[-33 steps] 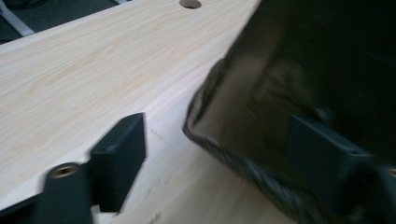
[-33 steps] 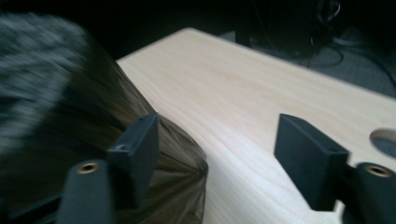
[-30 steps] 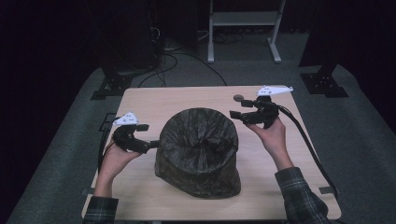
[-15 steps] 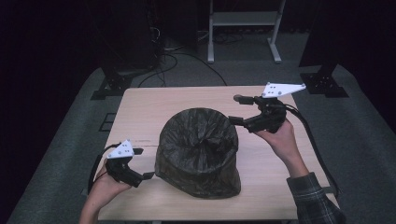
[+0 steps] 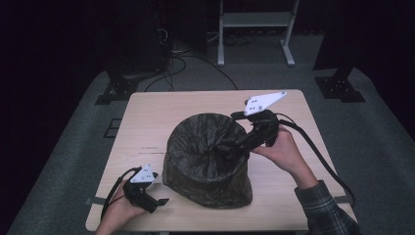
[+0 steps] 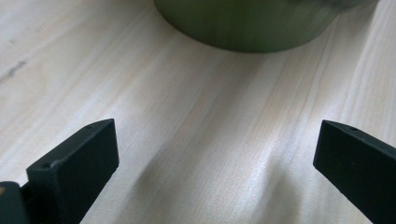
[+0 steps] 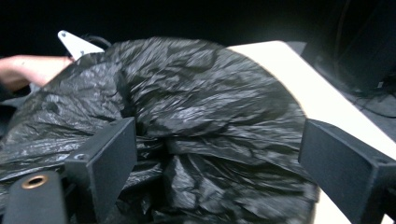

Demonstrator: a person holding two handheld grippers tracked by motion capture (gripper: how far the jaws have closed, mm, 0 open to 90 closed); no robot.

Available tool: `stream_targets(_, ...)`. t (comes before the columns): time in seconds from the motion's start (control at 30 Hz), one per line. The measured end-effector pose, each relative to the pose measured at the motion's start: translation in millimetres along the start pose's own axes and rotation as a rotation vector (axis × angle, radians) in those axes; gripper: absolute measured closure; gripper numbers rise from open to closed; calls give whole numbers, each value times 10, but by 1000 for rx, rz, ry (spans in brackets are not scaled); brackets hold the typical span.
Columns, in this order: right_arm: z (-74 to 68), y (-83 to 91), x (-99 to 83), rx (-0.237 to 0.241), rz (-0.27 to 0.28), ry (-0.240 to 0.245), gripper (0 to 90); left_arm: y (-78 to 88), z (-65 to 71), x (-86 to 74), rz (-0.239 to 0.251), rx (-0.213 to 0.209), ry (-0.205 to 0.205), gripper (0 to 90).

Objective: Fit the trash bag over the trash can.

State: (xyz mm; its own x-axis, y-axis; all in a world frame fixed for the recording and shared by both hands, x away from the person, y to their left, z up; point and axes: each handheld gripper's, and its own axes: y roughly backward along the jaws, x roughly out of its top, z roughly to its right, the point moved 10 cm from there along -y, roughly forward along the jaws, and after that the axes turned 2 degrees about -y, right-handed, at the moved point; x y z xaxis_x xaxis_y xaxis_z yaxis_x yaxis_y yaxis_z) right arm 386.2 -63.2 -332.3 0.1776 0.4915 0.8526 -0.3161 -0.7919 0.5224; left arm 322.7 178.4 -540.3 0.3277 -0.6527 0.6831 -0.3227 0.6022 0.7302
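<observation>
Though crumpled inward, bag-lined bin (image 5: 208,164)

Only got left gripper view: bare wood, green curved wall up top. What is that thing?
Observer: A green container draped in a black plastic bag.
Operator: Where's the right gripper?
Observer: Right gripper is over the bag's gathered top. Its jaws have just been opening, with folds between them, not pinched.
Operator: And mine on the table?
Observer: Left gripper is at the table near-left corner, apart from the bag. Its jaws have just been opening, nothing between.
</observation>
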Motion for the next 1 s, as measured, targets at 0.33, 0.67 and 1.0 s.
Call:
stream_targets(0.33, -133, -390, -191, 53, -184, 58, 101, -76, 10, -96, -22, -2, -21, 0)
stream_targets(0.67, -235, -530, -276, 65, -313, 121, 100, -97, 21, -85, 4, 1, -29, 0)
stream_targets(1.0, -289, -691, -501, 104, -540, 77, 97, -104, 28, -81, 33, -3, -34, 0)
